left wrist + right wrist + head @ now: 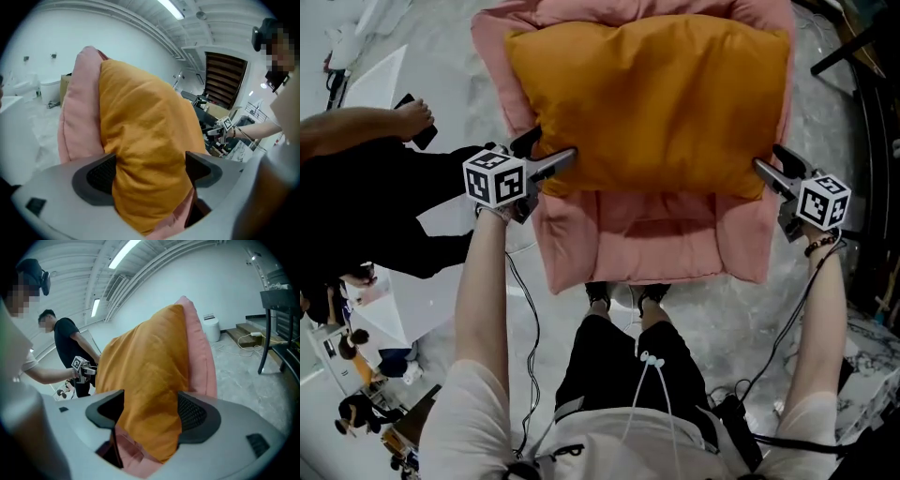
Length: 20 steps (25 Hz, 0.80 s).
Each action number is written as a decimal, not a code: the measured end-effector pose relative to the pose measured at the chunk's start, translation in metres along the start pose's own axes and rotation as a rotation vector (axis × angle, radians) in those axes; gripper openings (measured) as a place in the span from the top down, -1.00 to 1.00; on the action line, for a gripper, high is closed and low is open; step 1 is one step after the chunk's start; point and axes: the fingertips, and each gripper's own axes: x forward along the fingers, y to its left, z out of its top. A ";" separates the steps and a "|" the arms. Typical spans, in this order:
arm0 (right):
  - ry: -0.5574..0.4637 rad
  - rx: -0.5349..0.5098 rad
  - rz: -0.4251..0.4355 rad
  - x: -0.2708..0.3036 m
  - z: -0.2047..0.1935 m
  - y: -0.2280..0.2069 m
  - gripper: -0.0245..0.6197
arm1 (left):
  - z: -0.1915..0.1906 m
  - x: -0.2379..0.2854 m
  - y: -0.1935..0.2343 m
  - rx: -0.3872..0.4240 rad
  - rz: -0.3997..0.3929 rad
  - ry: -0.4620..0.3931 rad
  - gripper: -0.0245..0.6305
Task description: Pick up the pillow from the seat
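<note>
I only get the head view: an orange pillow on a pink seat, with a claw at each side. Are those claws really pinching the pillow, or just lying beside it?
Observer: Pinching. In the left gripper view, the left gripper has its jaws closed on a corner of the orange pillow, with the fabric bunched between them.
Visitor: And the other claw?
Observer: The same. The right gripper view shows the right gripper clamped on the opposite corner.
Visitor: What is behind the seat? My view cuts that off.
Observer: In the right gripper view, a white object stands on the floor beyond the pink seat. I cannot tell what it is.
</note>
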 end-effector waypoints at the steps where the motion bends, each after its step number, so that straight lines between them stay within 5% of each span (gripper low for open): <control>1: 0.008 -0.004 0.018 0.004 0.000 0.002 -0.13 | -0.001 -0.002 0.003 0.011 0.028 0.010 -0.45; 4: 0.030 0.008 0.047 0.012 -0.004 0.001 -0.13 | -0.009 -0.003 0.013 -0.034 0.050 0.026 -0.48; 10: 0.034 0.049 0.135 0.026 0.000 0.008 -0.13 | -0.009 0.021 0.014 -0.137 -0.051 -0.017 -0.50; 15: 0.129 -0.012 0.040 0.024 -0.008 -0.016 -0.13 | -0.007 0.034 0.015 -0.134 -0.031 0.036 -0.54; 20: 0.114 0.067 0.004 0.007 -0.009 -0.029 -0.13 | -0.008 0.028 0.018 -0.131 0.004 0.039 -0.57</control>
